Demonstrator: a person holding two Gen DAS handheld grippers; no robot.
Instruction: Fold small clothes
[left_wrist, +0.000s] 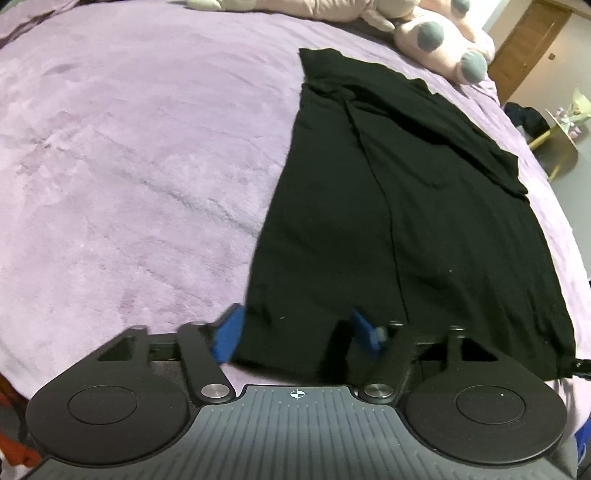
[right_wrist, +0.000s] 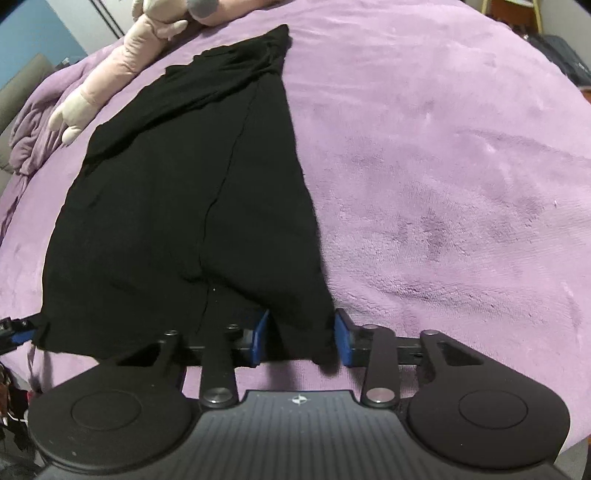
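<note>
While the black garment (left_wrist: 388, 206) lies flat at right of centre on the purple blanket (left_wrist: 129, 166), the left gripper (left_wrist: 299, 332) stands spread, its near corner between the blue pads (left_wrist: 231, 334). From the right wrist, the right gripper (right_wrist: 301, 338) brackets the garment's other near corner at lower centre; whether its pads (right_wrist: 343, 341) pinch it, I cannot tell.

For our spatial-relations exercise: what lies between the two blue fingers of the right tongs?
In the right wrist view, the near corner of the black garment lies between the right tongs' fingers, on the purple blanket.
</note>
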